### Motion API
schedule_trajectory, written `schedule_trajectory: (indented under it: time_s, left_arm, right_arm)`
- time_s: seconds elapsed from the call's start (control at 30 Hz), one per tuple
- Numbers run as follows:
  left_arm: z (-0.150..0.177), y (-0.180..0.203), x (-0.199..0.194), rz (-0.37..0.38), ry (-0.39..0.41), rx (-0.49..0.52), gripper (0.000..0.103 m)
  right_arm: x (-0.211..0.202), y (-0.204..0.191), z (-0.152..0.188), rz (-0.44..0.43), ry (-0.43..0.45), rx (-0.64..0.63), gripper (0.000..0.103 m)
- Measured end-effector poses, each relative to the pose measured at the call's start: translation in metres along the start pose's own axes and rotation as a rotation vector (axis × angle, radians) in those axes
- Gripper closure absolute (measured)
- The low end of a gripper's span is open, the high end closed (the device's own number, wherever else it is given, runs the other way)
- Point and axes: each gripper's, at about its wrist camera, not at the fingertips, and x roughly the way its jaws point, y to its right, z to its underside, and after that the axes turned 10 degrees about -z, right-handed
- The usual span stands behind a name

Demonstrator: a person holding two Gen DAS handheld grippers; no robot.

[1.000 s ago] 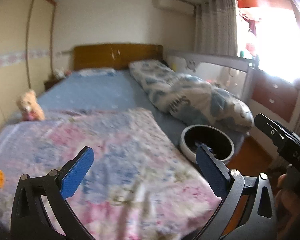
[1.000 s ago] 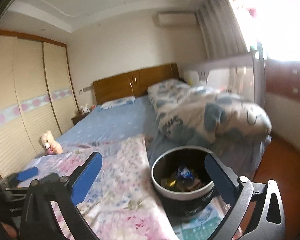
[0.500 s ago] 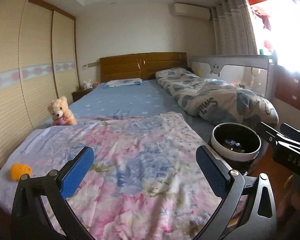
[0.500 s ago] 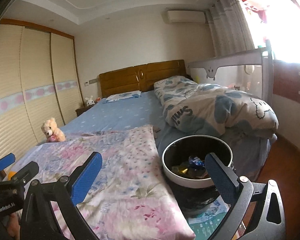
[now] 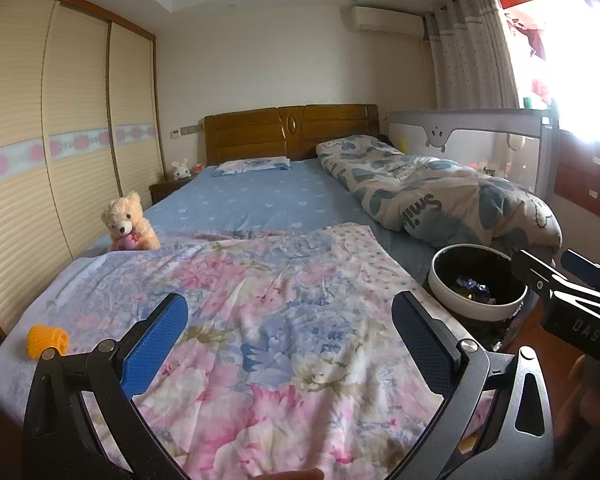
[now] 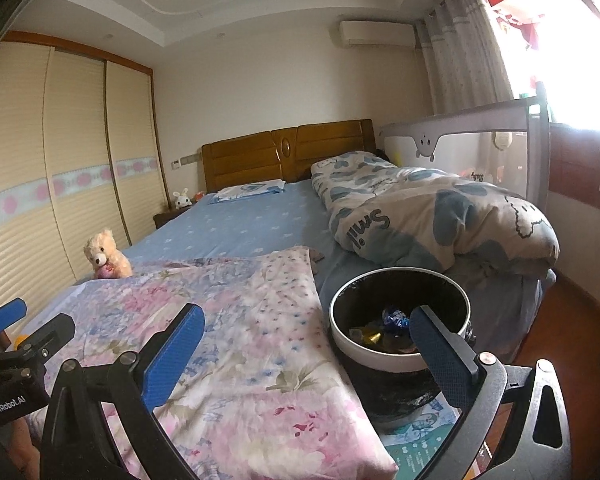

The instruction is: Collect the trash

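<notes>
A round white-rimmed trash bin [image 6: 398,356] with a black liner stands at the bed's right foot corner, holding several wrappers [image 6: 394,316]; it also shows in the left wrist view [image 5: 476,308]. An orange knitted object [image 5: 48,340] lies on the floral sheet [image 5: 260,300] at the bed's left front edge. My left gripper [image 5: 290,344] is open and empty above the floral sheet. My right gripper [image 6: 306,352] is open and empty, its right finger in front of the bin's rim.
A teddy bear [image 5: 128,222] sits at the bed's left side. A rolled duvet [image 5: 440,196] lies along the right, by a grey bed rail [image 5: 472,136]. Wardrobe doors [image 5: 40,160] line the left wall. Wooden floor [image 6: 564,320] lies right of the bin.
Both grippers pulled back and rose, so the whole bed and bin came into view. Both stayed open and empty.
</notes>
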Motion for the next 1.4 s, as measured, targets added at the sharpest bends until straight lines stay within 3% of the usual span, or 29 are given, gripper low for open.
schedule_trajectory:
  time_s: [1.4]
  left_arm:
    - [-0.0022,-0.0053,-0.0013,0.021,-0.008,-0.003,0.0]
  right_arm:
    - [-0.0008,-0.005,0.0042,-0.022,-0.01,0.001,0.0]
